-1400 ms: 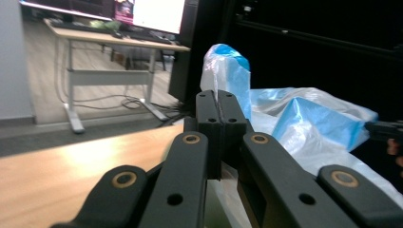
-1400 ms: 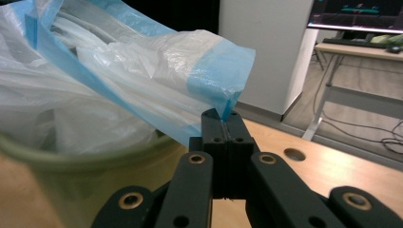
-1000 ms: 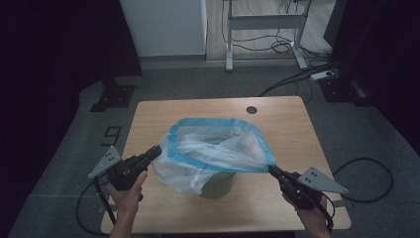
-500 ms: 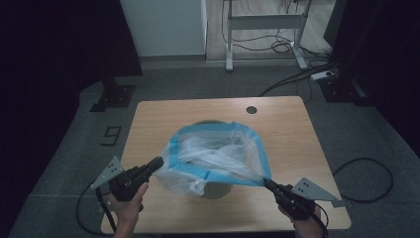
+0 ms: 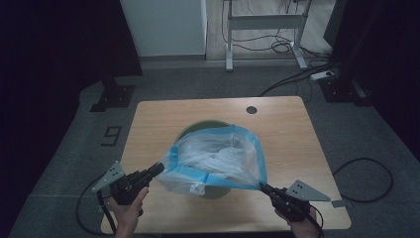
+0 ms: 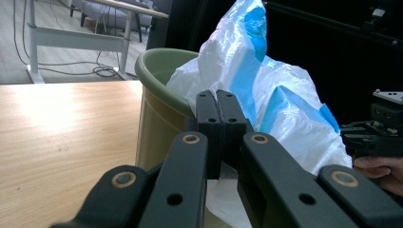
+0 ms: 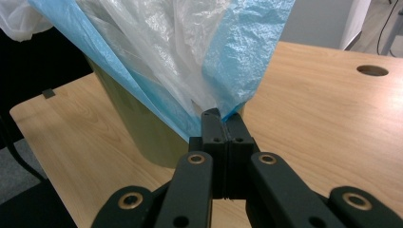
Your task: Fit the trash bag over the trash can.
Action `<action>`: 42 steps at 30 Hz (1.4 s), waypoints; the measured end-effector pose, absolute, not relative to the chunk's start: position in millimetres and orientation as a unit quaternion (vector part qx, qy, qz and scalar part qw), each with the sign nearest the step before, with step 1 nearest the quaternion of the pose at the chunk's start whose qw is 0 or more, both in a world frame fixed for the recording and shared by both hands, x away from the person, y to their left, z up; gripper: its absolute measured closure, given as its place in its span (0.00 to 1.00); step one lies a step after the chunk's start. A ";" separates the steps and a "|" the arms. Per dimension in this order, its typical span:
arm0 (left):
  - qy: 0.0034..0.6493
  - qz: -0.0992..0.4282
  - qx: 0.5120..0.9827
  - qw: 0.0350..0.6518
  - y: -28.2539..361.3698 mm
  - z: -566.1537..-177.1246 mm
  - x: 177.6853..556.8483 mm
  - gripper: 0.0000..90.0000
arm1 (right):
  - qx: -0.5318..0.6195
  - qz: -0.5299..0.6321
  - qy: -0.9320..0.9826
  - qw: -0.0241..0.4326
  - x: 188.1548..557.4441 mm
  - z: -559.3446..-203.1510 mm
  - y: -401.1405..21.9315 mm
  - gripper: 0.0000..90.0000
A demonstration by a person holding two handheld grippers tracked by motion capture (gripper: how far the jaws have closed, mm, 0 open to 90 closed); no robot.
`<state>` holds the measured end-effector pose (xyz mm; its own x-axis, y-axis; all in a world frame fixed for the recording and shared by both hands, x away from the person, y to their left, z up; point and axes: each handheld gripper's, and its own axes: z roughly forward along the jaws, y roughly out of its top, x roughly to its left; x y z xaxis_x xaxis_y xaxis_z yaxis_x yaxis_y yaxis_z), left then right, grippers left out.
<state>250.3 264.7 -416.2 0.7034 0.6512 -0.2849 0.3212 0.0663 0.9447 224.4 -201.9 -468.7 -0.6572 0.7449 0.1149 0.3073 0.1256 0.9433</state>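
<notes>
Plastic bag (image 5: 218, 158) stretched over green bin (image 5: 198, 130), both hand-held grippers clamped.

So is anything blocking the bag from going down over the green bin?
Nothing visible. Both tongs, left and right, hold the bag stretched above the green bin; its rim is unobstructed.

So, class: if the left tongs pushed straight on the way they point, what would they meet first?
Probably the crinkly blue-and-white plastic bag they already pinch, then the round olive-green bin close behind; depth is unclear.
</notes>
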 end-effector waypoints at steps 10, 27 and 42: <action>0.364 0.118 0.678 0.628 265.8 -426.8 249.7 1.00 | 0.363 0.539 0.735 0.193 228.5 -474.0 -199.4 0.99; 0.374 0.102 0.682 0.620 266.7 -433.4 261.3 0.87 | 0.378 0.518 0.741 0.198 247.1 -480.0 -198.0 0.98; 0.333 0.114 0.715 0.604 250.7 -381.0 266.5 0.45 | 0.373 0.522 0.736 0.216 247.0 -467.6 -201.4 0.98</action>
<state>266.5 250.7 -381.0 0.7520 0.6141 -0.2396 0.3392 -0.0489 0.9394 247.0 -201.4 -467.6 -0.6281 0.7749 0.0715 0.3243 0.1772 0.9292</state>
